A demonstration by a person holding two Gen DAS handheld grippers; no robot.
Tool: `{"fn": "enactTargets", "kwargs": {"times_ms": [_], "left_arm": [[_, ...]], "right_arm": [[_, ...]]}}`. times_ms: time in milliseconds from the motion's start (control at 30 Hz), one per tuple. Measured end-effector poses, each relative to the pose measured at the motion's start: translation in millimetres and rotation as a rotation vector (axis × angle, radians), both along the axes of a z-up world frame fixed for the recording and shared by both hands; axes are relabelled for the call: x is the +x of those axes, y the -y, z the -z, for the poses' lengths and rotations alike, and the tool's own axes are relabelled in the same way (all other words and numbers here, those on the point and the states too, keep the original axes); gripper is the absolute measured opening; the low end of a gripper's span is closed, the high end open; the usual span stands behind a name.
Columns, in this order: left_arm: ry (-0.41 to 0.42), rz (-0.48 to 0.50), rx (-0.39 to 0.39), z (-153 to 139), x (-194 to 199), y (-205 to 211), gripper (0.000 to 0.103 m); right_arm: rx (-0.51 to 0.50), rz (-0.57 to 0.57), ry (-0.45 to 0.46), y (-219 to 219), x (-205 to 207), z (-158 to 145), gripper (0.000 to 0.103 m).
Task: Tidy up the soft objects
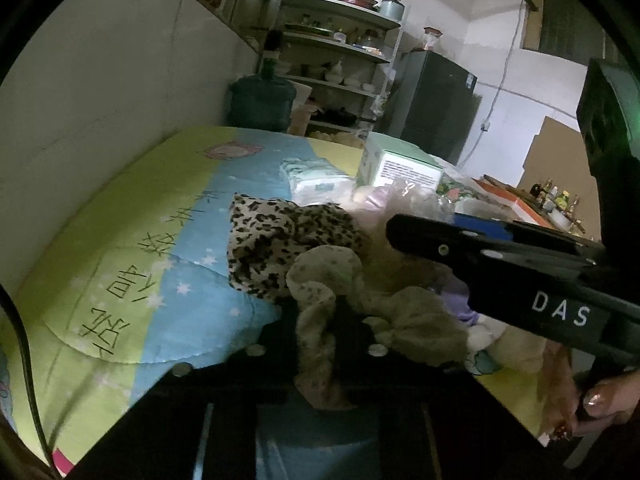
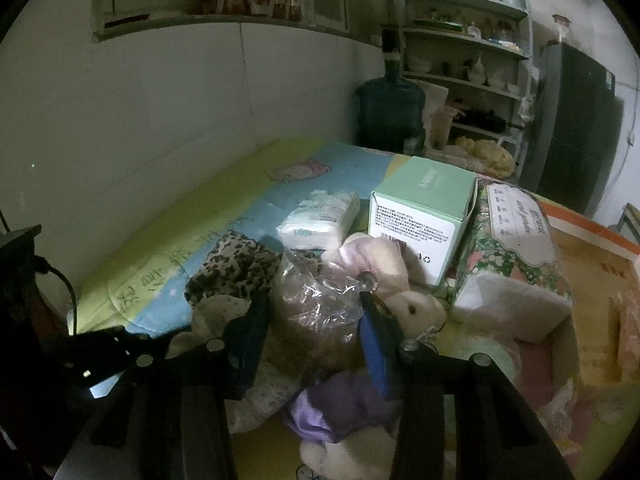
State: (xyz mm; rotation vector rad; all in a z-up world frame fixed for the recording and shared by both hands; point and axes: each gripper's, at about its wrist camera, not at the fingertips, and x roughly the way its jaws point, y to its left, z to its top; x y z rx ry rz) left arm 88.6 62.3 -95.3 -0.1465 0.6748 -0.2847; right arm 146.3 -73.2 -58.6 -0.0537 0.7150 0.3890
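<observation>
The left tongs [image 1: 340, 320] are clamped on a pale floral cloth [image 1: 320, 280]. At its 10 o'clock lies a leopard-print cloth [image 1: 272, 236] on the bed quilt [image 1: 120, 240]. The right tongs [image 2: 312, 324] press both sides of a clear plastic bag [image 2: 316, 300]; a plush rabbit [image 2: 416, 308] lies at 3 o'clock.

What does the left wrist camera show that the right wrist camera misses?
Only the left wrist view shows the left tool shut on a pale floral cloth, plus a fingernail of the hand on the right tool's handle. Only the right wrist view shows the right tool around a clear crinkly plastic bag, a white plush rabbit and a floral tissue pack. Both show the leopard-print cloth, mint-green box and blue water jug.
</observation>
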Motion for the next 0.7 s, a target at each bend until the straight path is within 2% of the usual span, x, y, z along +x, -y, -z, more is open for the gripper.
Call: {"fn": "enactTargets", "kwargs": {"times_ms": [233, 700], "left_arm": [[0.031, -0.003, -0.025, -7, -4, -2, 0.011], [0.145, -0.017, -0.020, -41, -14, -2, 0.010]], "right_arm": [[0.050, 0.004, 0.038, 11, -8, -10, 0.044], [0.125, 0.026, 0.144, 30, -24, -43, 0.044]]}}
